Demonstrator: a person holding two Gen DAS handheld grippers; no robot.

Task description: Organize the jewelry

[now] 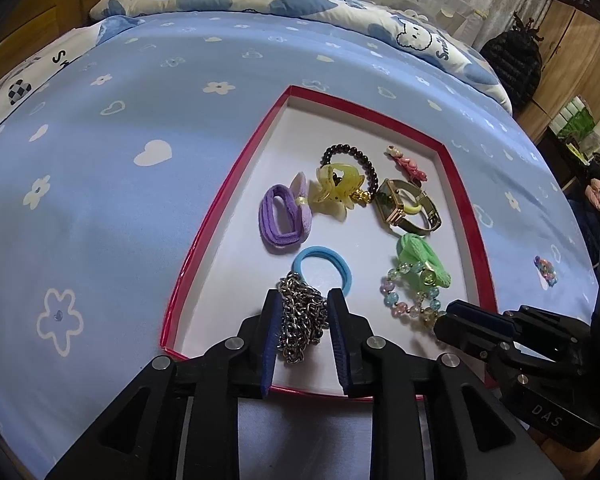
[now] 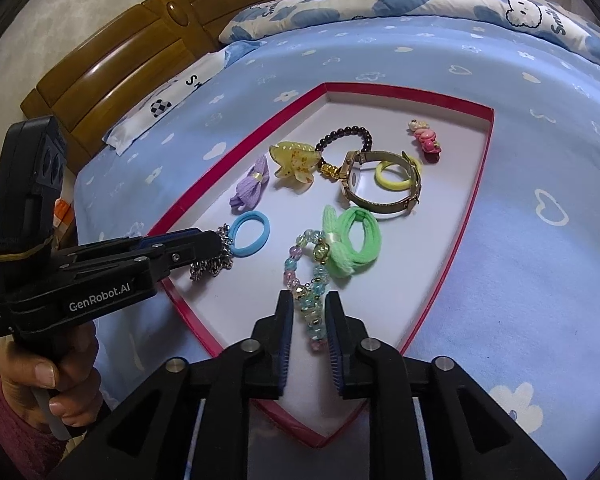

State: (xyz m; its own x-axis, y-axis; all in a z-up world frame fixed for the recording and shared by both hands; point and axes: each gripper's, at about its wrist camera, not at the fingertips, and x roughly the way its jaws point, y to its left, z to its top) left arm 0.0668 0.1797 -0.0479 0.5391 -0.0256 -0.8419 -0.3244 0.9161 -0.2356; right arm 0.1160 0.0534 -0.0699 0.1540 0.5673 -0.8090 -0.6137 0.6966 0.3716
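While both tools sit low over the near end of the red-rimmed tray (image 1: pixel 228 184) on the bed (image 1: pixel 100 160), neither grip reads as firm. Left tool (image 1: pixel 303 300): pads slightly apart, silver chain (image 1: pixel 300 320) bunched in the gap; a sliver of space shows on the right pad's side, so I judge it released or nearly so, the chain resting on the tray floor. Right tool (image 2: pixel 309 302): pads likewise a little apart, straddling the pastel bead bracelet (image 2: pixel 310 292), which lies in the tray; the pads do not appear to press on it.

Tray contents: blue hair tie (image 1: pixel 322 268) touching the chain's far end; green bow tie (image 2: pixel 352 244) touching the bracelet's far end; purple bow tie (image 1: pixel 284 216), yellow claw clip (image 1: pixel 338 190), dark bead bracelet (image 1: pixel 350 160), gold watch (image 1: pixel 404 208) and pink clip (image 1: pixel 406 164) farther back. One small bead item (image 1: pixel 545 271) lies on the sheet outside the tray, to the right.

Risks, as judged:
- Chain links may snag on the ribbed pads and lift out when the left tool withdraws.
- The chain could drag the blue hair tie with it.
- The bracelet may catch the green bow tie if pulled.
- Soft bedding: pressing on the near rim could tilt the tray and slide items together.
- The stray item outside could be overlooked.
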